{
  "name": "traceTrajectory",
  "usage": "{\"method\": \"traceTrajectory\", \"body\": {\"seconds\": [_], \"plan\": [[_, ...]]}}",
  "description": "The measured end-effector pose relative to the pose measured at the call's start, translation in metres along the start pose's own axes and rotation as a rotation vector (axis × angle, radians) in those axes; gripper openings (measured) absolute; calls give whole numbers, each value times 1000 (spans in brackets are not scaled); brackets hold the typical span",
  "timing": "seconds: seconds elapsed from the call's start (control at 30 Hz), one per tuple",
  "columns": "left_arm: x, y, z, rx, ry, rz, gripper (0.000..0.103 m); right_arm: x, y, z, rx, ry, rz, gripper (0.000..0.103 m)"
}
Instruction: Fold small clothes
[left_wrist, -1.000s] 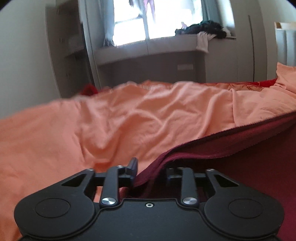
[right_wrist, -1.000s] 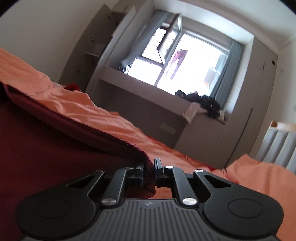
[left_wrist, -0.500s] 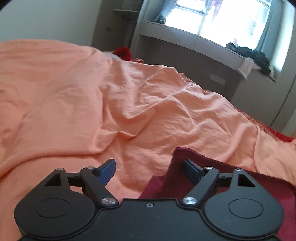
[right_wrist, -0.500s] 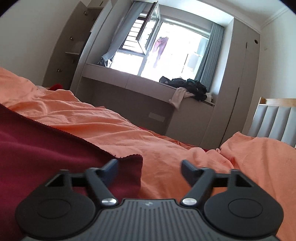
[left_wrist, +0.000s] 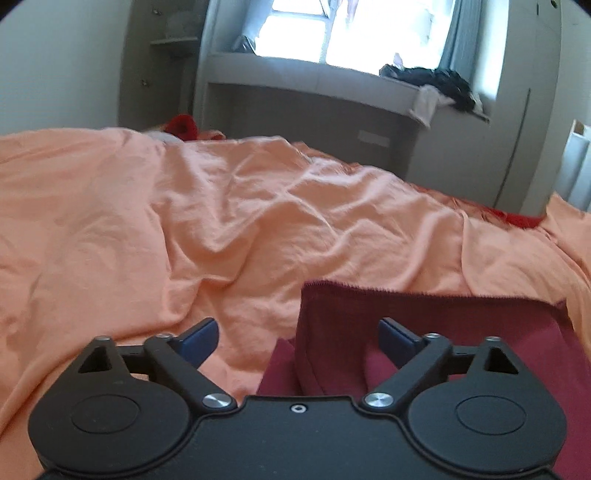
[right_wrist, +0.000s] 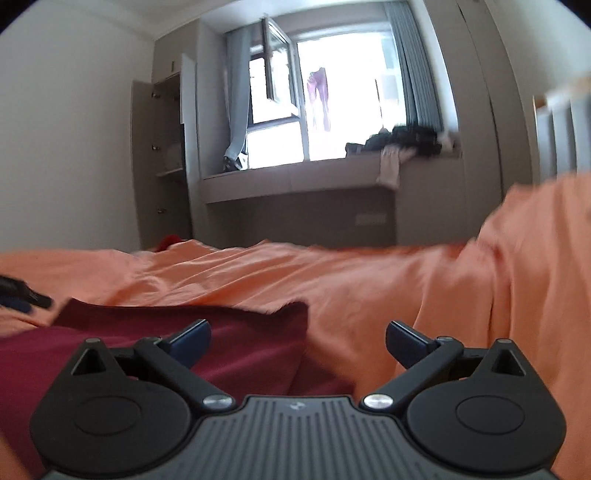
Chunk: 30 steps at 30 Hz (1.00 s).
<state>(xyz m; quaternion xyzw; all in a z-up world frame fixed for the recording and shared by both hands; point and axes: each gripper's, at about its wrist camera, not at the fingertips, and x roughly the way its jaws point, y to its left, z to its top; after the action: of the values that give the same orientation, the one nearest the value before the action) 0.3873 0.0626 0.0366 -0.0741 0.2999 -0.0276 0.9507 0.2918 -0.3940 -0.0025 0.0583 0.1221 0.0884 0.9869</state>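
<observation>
On the bed: an orange sheet (left_wrist: 258, 221) lies rumpled across the whole surface, with a dark red cloth (left_wrist: 436, 317) spread on top of it.
Dark red cloth: folded over on itself, its hemmed far edge running straight across the left wrist view; in the right wrist view it fills the lower left, with one corner (right_wrist: 301, 308) pointing toward the middle.
Left gripper (left_wrist: 297, 338): jaws spread wide, holding nothing; the right blue fingertip (left_wrist: 397, 341) sits over the cloth, the left one over bare sheet, and the cloth's left edge falls between them.
Right gripper (right_wrist: 297, 338): jaws likewise wide apart and empty; its left fingertip (right_wrist: 190, 339) hangs over the cloth, its right one over the orange sheet.
Far left of the right wrist view: a blurred dark shape (right_wrist: 22, 291), too smeared to identify.
Behind the bed: a grey window ledge (right_wrist: 295, 182) carrying a heap of dark clothes (right_wrist: 402, 142), under a bright window (right_wrist: 332, 96).
</observation>
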Motion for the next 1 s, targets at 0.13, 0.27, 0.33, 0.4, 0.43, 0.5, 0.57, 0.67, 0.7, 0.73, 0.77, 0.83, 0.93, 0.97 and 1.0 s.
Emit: {"method": "traceTrajectory", "body": {"seconds": [0.13,0.27,0.33,0.4,0.43,0.5,0.57,0.67,0.7,0.73,0.77,0.83,0.93,0.97,1.0], "plan": [[12,5,-2,-14,47,-53,52,-17,-6,-19,134,-20,19,98],[33,9,-2,-50,118,-80,15,-21,-2,-30,167,11,39,76],[36,7,-2,-58,122,-68,4,-18,0,-31,152,39,28,49],[30,0,2,-34,77,-39,4,-18,-1,-33,165,53,34,10],[26,-5,5,-7,51,-22,4,-18,-2,-33,169,53,32,6],[16,-14,11,40,2,6,4,-23,-2,-35,152,45,21,2],[9,-23,17,95,-43,28,4,-30,1,-38,140,23,4,1],[15,-27,20,130,-45,54,4,-38,5,-41,120,14,-16,1],[20,-27,19,131,-29,56,5,-40,6,-43,117,19,-16,1],[27,-26,16,131,-8,56,5,-41,7,-43,109,24,-19,1],[33,-24,14,133,14,57,5,-41,7,-44,100,26,-24,1],[43,-17,10,104,59,51,6,-39,7,-46,101,30,-31,1],[44,1,9,-14,100,9,6,-37,7,-48,103,32,-41,1],[41,6,11,-49,99,-8,6,-37,7,-48,106,31,-40,1],[37,9,12,-75,91,-22,7,-39,8,-47,102,30,-42,1]]}}
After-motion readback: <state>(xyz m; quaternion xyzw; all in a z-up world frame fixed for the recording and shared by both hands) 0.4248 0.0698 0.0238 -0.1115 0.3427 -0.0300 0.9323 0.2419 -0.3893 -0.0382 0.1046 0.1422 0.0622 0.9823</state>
